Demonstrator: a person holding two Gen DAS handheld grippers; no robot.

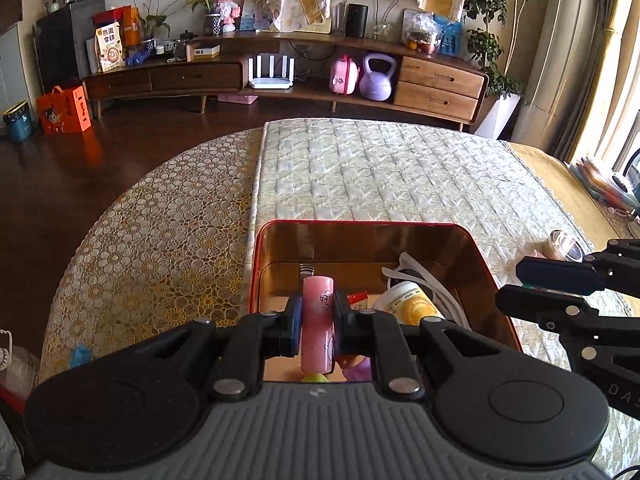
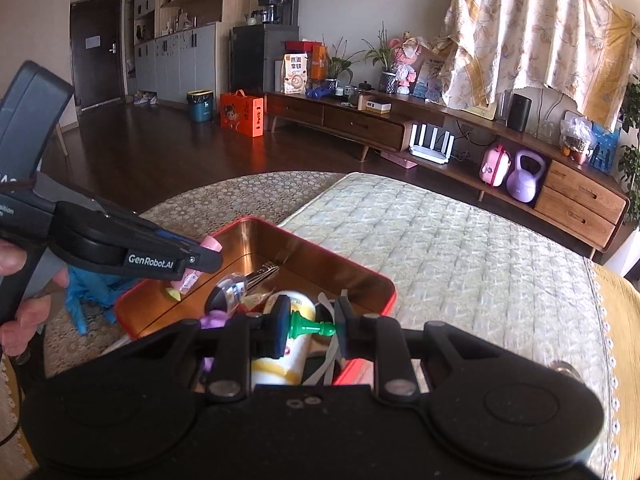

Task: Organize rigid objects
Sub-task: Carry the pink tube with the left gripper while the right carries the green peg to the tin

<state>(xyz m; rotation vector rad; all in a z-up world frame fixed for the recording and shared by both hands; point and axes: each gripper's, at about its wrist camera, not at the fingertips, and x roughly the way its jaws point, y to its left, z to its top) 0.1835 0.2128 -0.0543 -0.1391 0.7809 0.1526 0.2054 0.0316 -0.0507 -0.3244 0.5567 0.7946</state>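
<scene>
A red tin box (image 1: 362,225) with a gold inside sits on the quilted mat (image 1: 400,168). My left gripper (image 1: 317,322) is shut on a pink tube (image 1: 316,300), held upright over the box's near left part. In the right wrist view the same left gripper (image 2: 200,262) hangs above the box (image 2: 360,276) with the pink tube (image 2: 212,244) in it. My right gripper (image 2: 310,326) is shut on a green chess piece (image 2: 304,322), lying crosswise between the pads, over the box's near side. From the left wrist view the right gripper (image 1: 520,286) shows at the right edge.
The box holds a white and yellow cup (image 1: 408,304), a metal spoon (image 2: 230,292), a purple toy (image 2: 214,318) and white straps (image 1: 420,276). A blue cloth (image 2: 86,292) lies on the patterned tablecloth (image 1: 160,220). A small round item (image 1: 564,244) rests on the mat. A person's hand (image 2: 12,264) grips the left handle.
</scene>
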